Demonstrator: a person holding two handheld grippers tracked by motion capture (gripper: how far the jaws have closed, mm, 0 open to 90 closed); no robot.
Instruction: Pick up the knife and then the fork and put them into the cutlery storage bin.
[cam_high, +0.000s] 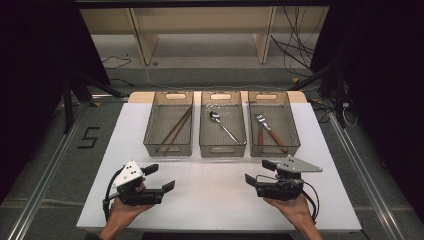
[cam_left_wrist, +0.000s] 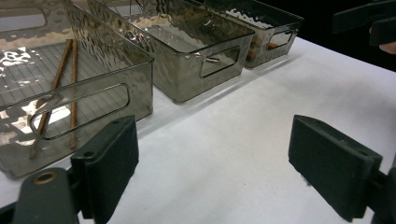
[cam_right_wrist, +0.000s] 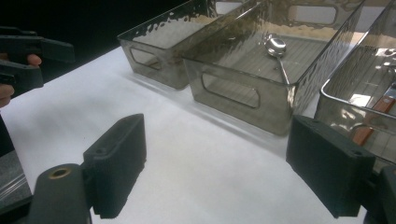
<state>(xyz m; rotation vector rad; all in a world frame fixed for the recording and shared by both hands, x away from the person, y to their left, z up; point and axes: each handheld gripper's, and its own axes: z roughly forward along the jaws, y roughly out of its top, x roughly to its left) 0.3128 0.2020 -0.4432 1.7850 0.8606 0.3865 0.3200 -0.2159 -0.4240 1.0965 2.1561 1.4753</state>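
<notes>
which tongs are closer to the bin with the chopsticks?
Left. The left tongs sit just in front of the chopstick bin, slightly to its left, jaws open. The right tongs are in front of the fork bin, two bins over.

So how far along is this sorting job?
It looks finished, or not yet begun. The chopsticks, spoon and fork each lie in their own bin, left, middle and right. The left gripper and right gripper are open and hold nothing. No loose cutlery lies on the table.
</notes>
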